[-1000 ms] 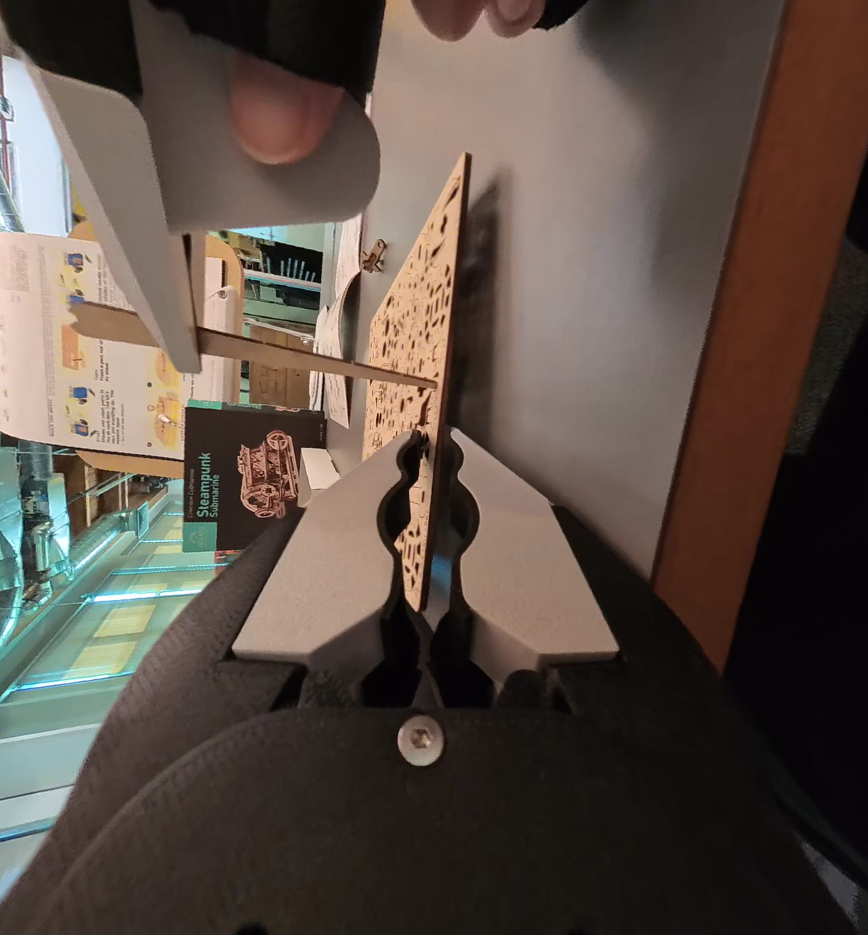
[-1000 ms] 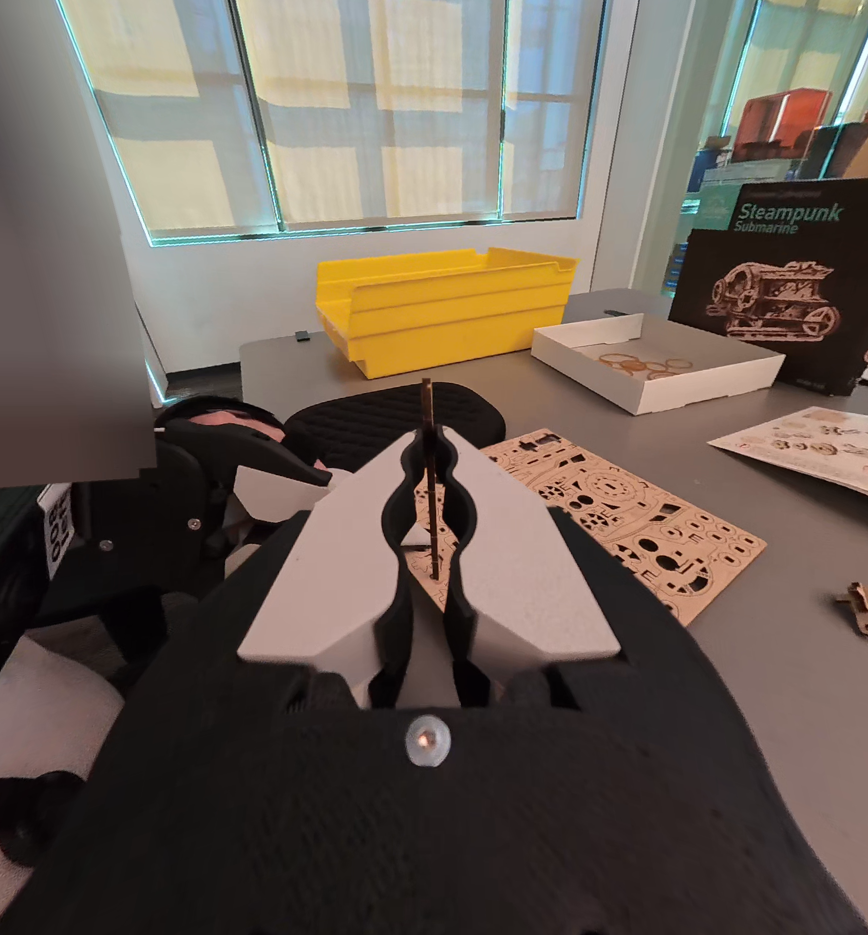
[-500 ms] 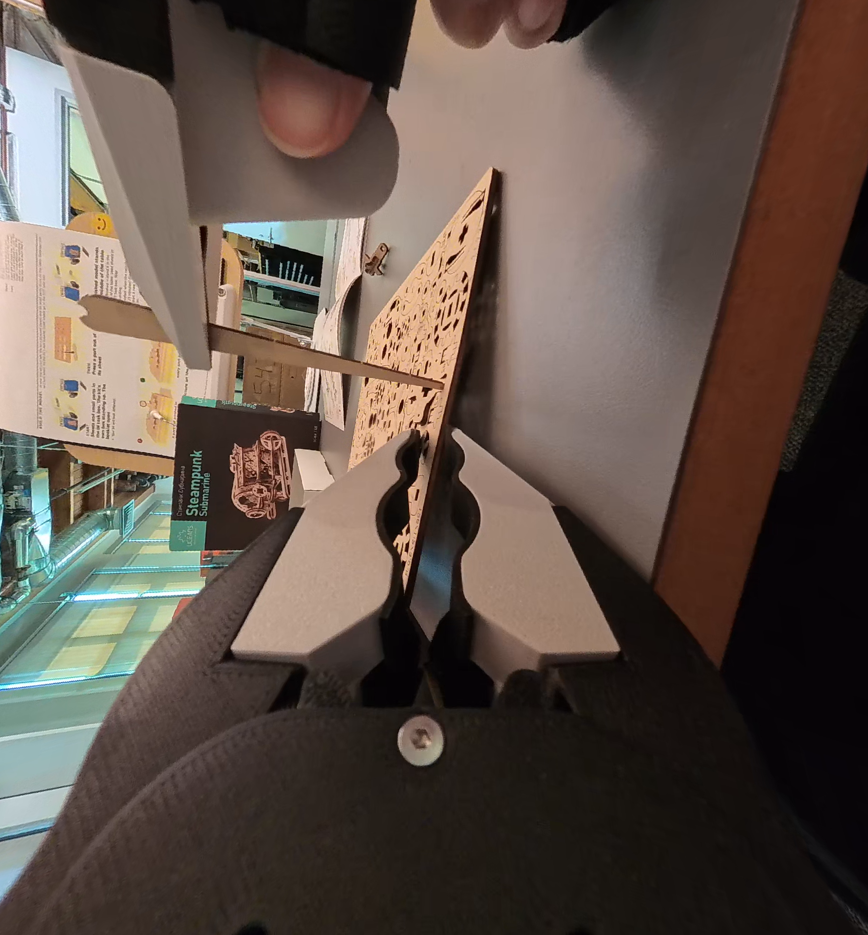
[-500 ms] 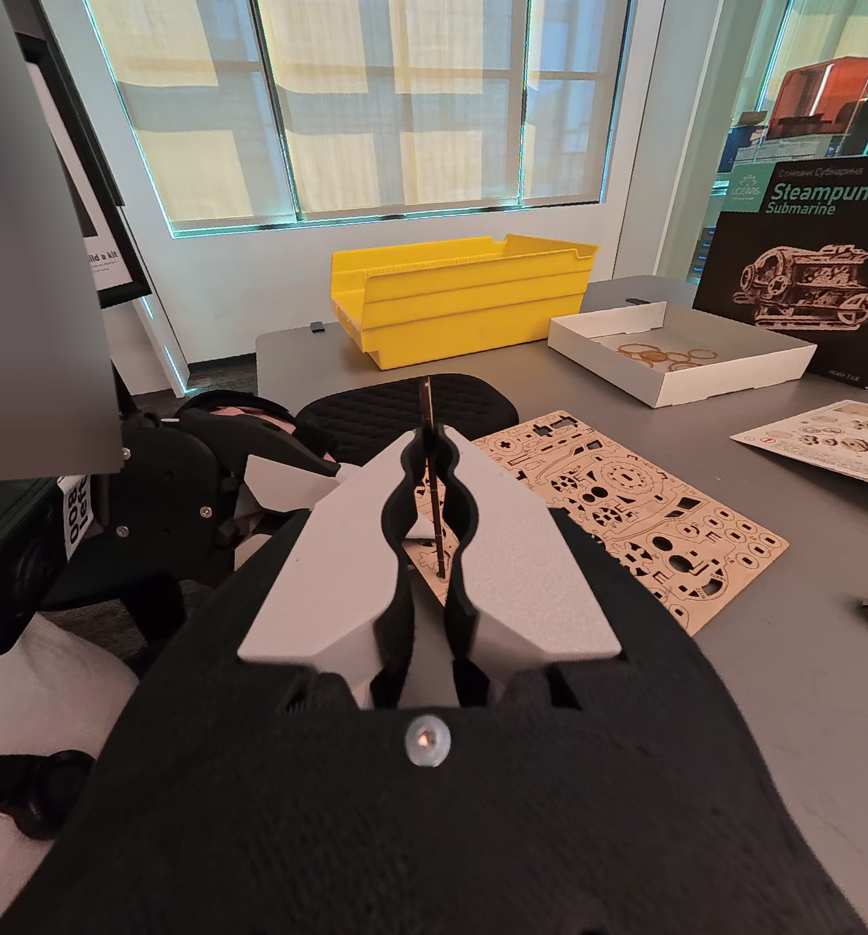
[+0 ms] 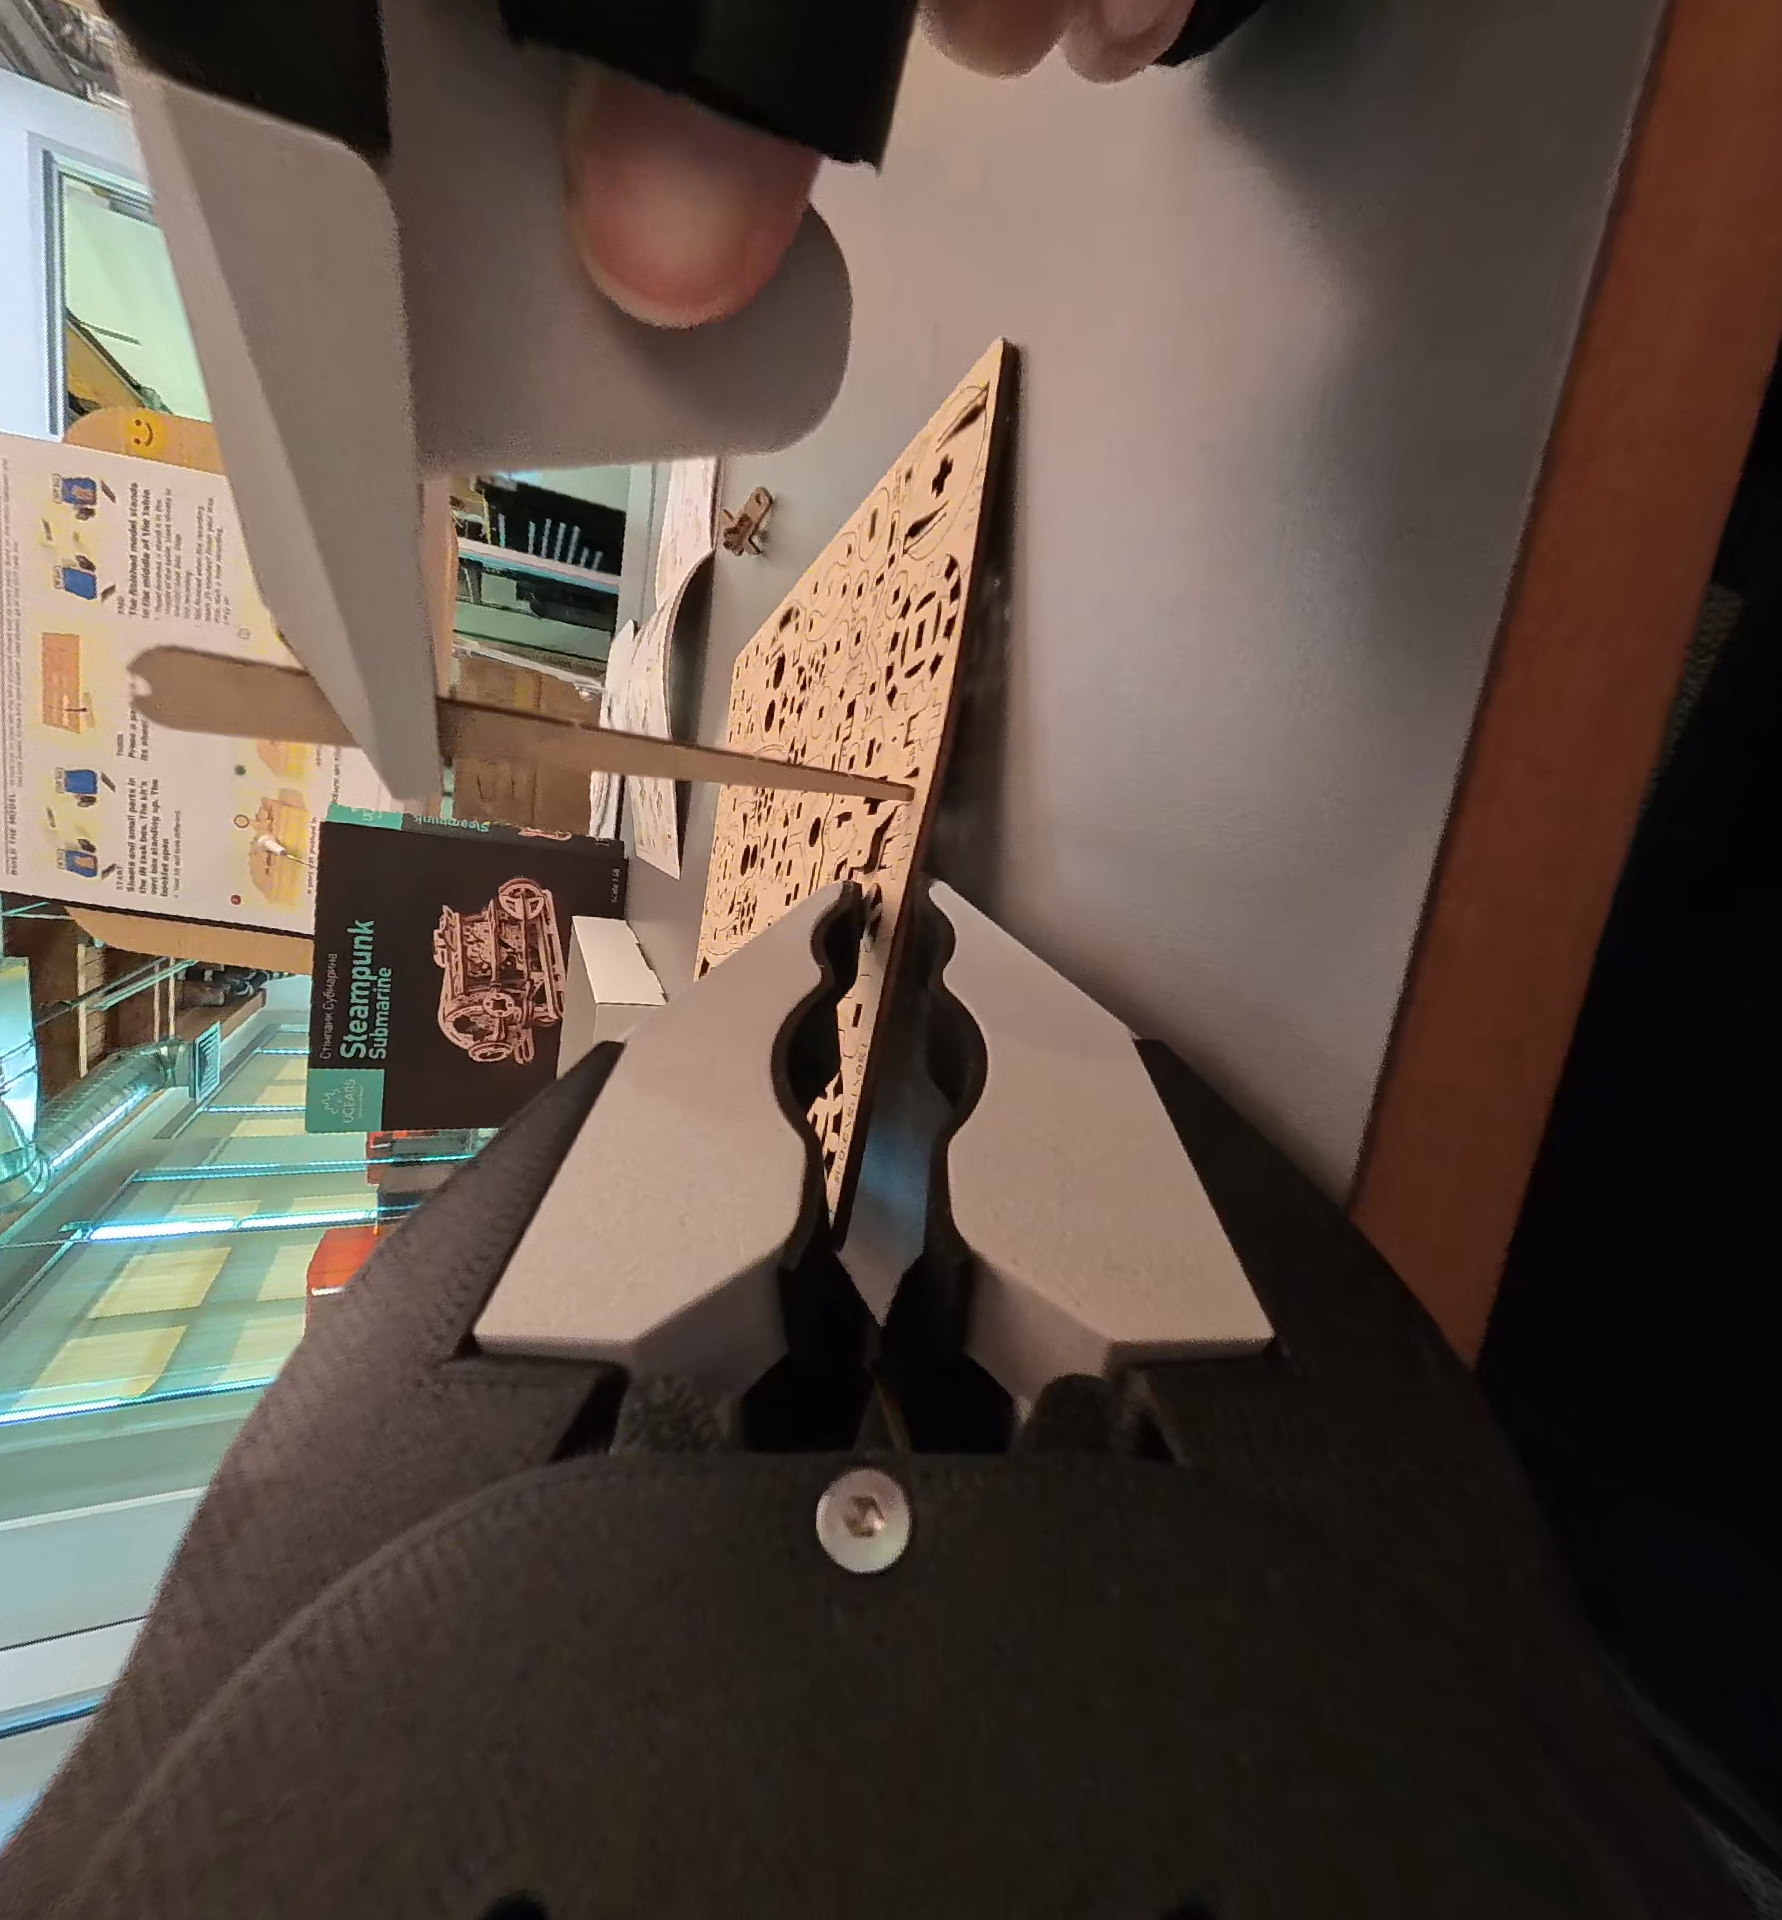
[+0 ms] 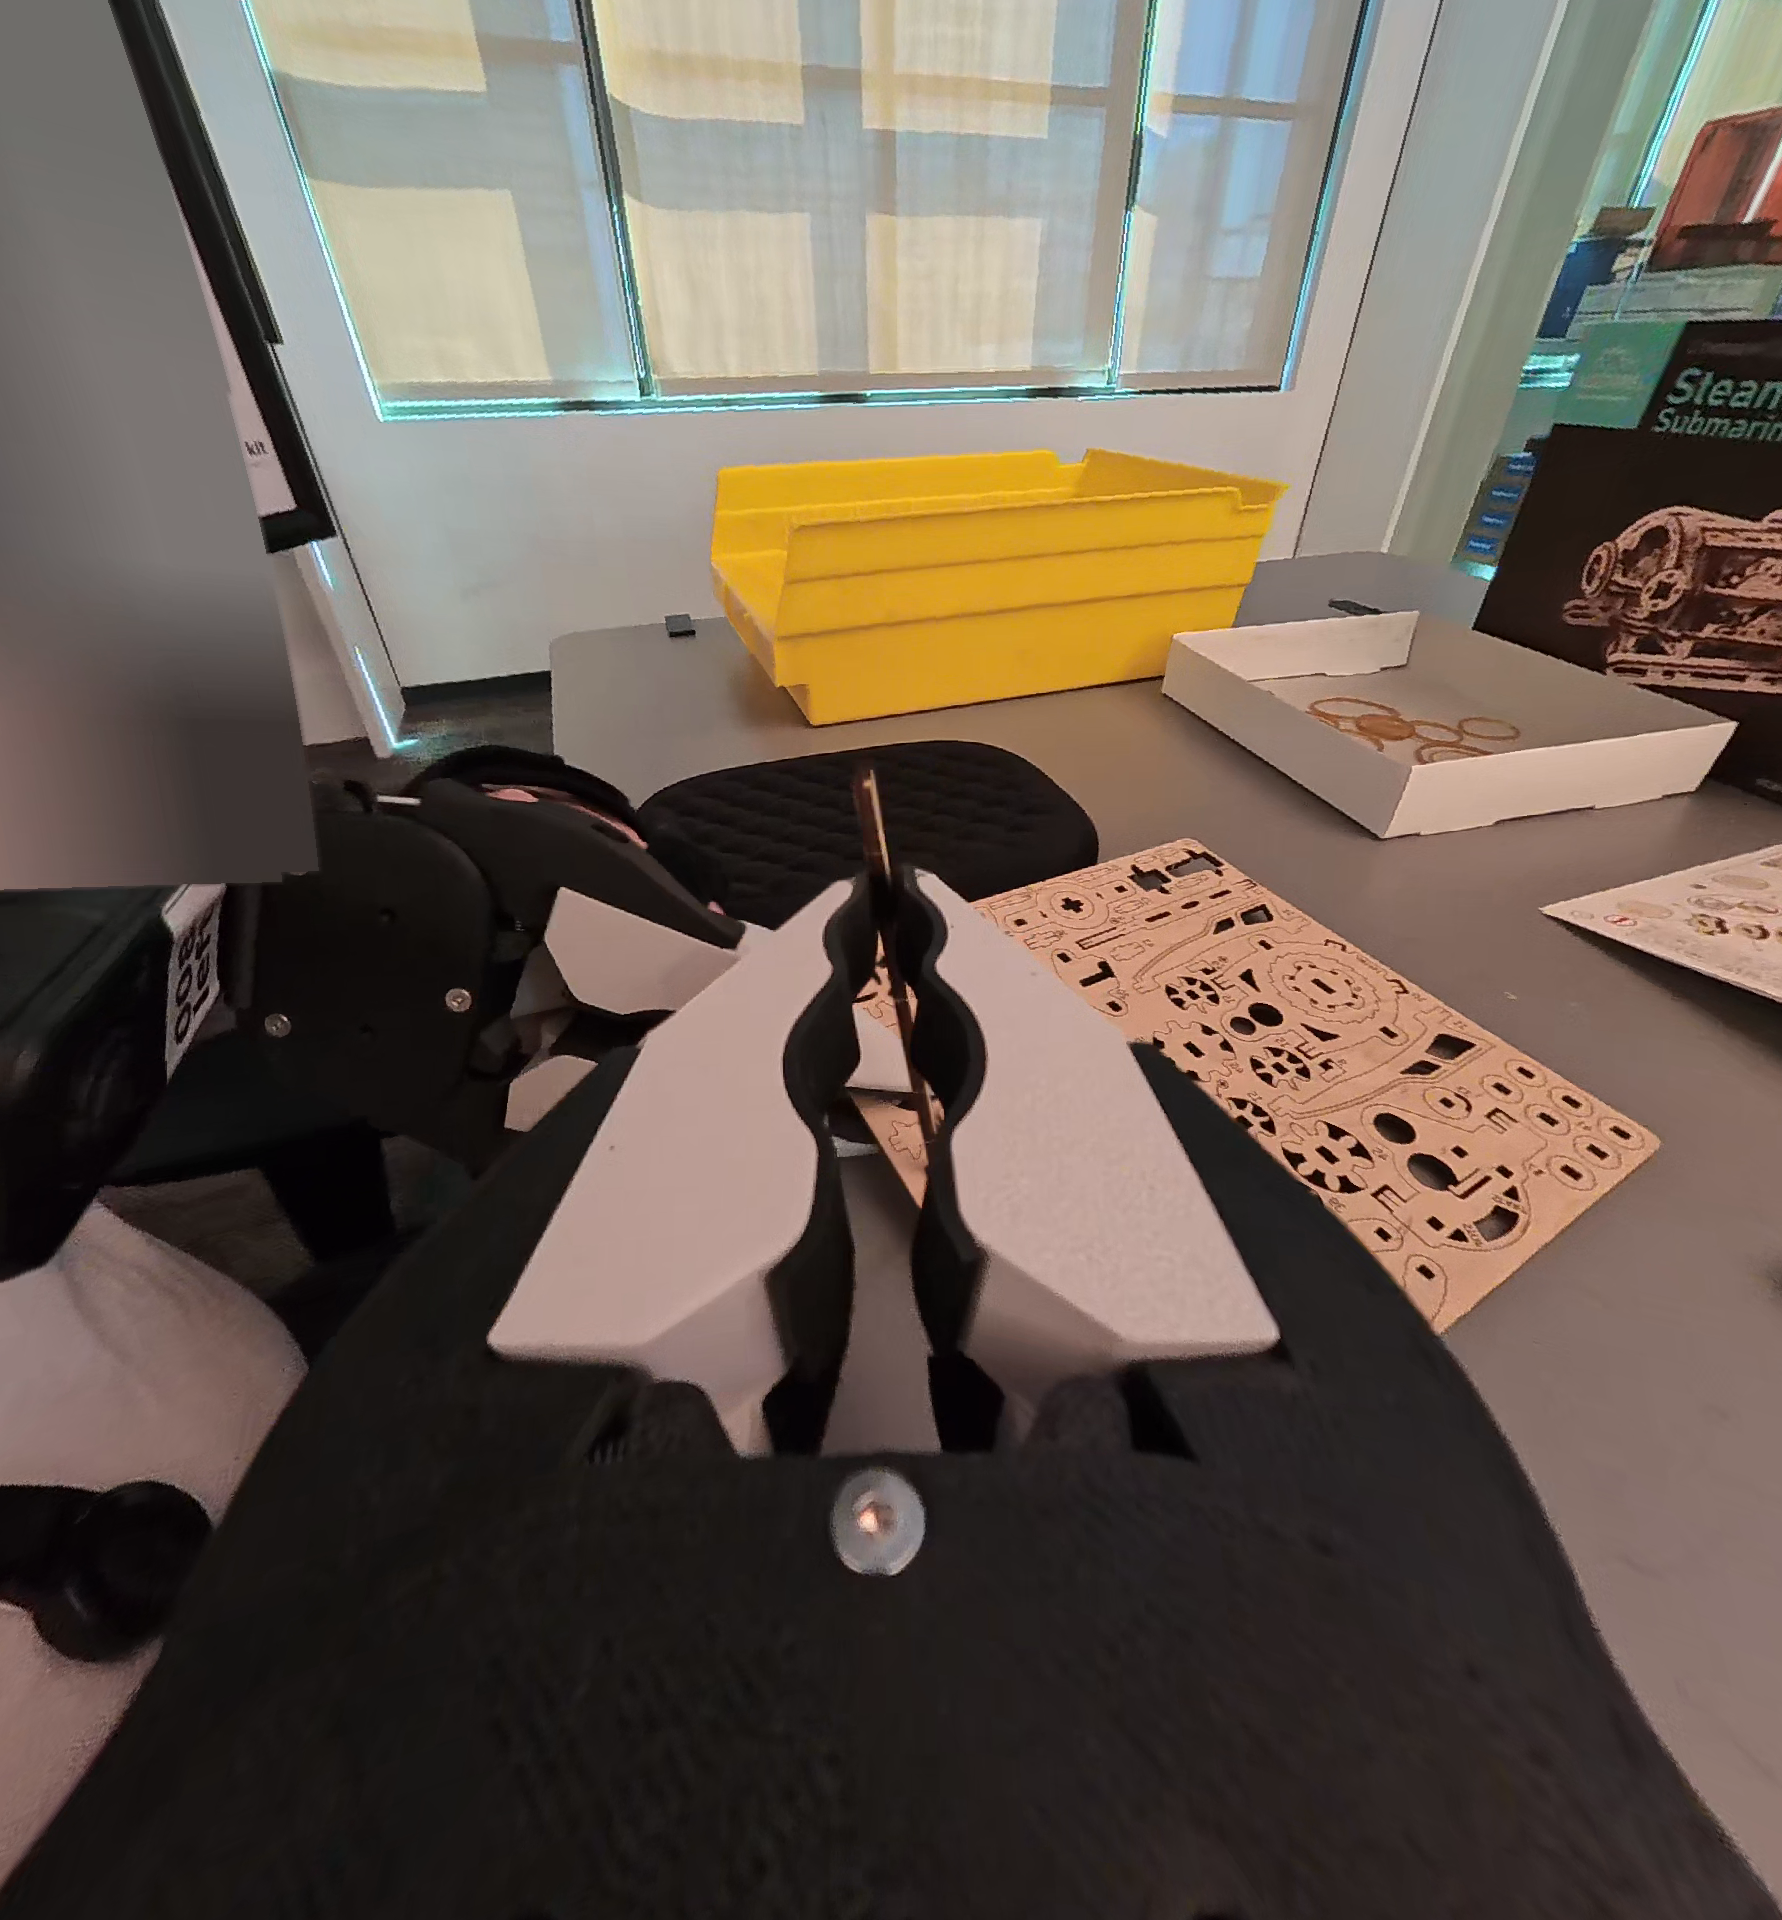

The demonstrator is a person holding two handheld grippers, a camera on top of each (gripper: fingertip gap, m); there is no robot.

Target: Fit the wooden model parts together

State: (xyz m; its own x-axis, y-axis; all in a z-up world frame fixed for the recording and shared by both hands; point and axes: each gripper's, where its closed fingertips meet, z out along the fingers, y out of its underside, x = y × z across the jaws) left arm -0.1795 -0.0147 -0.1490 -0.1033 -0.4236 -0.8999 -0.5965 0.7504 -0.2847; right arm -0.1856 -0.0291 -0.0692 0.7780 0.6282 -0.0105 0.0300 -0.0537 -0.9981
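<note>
A pale laser-cut wooden sheet (image 5: 866, 644) lies low over the grey table (image 5: 1230, 520). My left gripper (image 5: 887, 894) is shut on its near edge. My right gripper (image 5: 404, 748) is shut on a thin wooden strip (image 5: 658, 764), whose tip touches the sheet's face just ahead of the left fingers. In the right wrist view the right gripper (image 6: 882, 883) holds the strip (image 6: 871, 821) edge-on and upright. The sheet (image 6: 1334, 1060) spreads to its right. The left gripper's finger (image 6: 627, 935) shows on the left.
A yellow bin (image 6: 991, 613), a white tray (image 6: 1552, 784) with wooden rings and a black kit box (image 6: 1697, 582) stand at the back. An instruction sheet (image 6: 1749, 935) and a small wooden piece (image 5: 747, 520) lie to the right. A black mesh chair back (image 6: 970, 821) is behind. My right fingertips sit around 8 cm from my left ones.
The right gripper with the strip has come closer to the left gripper's camera. The sheet's far end has dropped slightly towards the table. Both grips are unchanged.
</note>
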